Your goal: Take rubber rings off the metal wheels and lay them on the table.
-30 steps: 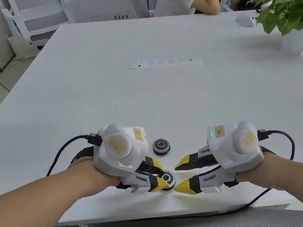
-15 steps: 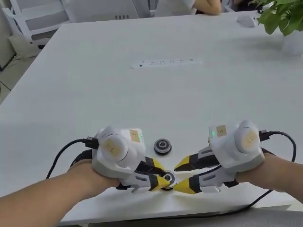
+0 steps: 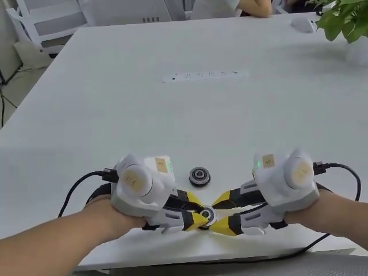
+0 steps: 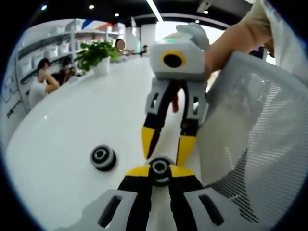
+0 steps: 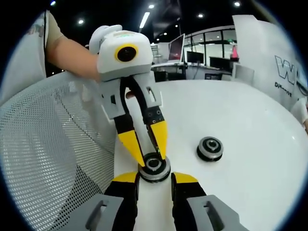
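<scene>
Left tongs (image 4: 160,172) are closed on a wheel (image 3: 206,215) at the near edge of the surface (image 3: 172,115). The wheel sits flat, its bore facing up. Right tongs (image 5: 155,178) are parted, their tips flanking the same wheel from the opposite side; whether they press on it cannot be told. A second wheel (image 3: 199,176), dark-rimmed, lies flat just beyond, bore up, apart from both tongs.

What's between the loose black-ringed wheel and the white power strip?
Nothing; head view shows bare white table between the black-ringed metal wheel and white power strip.
</scene>
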The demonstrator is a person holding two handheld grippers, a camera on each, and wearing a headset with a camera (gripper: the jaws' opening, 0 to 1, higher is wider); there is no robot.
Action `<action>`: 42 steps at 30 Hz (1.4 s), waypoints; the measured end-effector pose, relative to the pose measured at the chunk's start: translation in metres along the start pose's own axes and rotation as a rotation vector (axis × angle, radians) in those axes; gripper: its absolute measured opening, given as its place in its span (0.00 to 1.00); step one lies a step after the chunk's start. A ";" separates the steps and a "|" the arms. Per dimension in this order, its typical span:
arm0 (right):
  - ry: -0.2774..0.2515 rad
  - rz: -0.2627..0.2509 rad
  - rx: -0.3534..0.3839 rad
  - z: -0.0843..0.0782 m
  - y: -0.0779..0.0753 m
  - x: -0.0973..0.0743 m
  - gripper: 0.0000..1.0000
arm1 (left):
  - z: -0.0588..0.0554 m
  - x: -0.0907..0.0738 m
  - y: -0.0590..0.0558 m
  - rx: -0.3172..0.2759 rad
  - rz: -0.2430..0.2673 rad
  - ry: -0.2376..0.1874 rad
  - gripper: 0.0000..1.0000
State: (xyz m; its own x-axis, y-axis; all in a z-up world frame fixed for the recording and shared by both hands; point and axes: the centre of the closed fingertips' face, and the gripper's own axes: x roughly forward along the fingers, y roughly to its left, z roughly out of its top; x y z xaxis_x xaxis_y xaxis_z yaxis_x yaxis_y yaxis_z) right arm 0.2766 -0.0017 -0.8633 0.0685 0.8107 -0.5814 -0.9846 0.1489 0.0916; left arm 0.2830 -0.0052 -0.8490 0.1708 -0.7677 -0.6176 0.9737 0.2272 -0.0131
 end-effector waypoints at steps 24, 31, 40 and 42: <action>-0.002 -0.019 -0.013 -0.004 -0.001 -0.006 0.15 | 0.001 0.001 0.001 -0.003 0.010 -0.009 0.13; 0.010 -0.023 -0.009 -0.005 -0.001 -0.006 0.11 | 0.001 0.001 0.001 -0.004 0.011 -0.010 0.13; 0.016 -0.038 0.043 -0.008 -0.006 -0.008 0.02 | 0.001 0.001 0.002 -0.007 0.010 -0.014 0.13; 0.015 -0.039 0.078 -0.009 -0.007 -0.007 0.02 | 0.001 0.001 0.002 -0.008 0.010 -0.016 0.13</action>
State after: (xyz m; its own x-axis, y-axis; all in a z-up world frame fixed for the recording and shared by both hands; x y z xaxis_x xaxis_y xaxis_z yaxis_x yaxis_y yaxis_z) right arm 0.2817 -0.0140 -0.8672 0.1040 0.7948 -0.5979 -0.9657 0.2246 0.1305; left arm 0.2850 -0.0062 -0.8483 0.1829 -0.7748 -0.6051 0.9707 0.2399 -0.0137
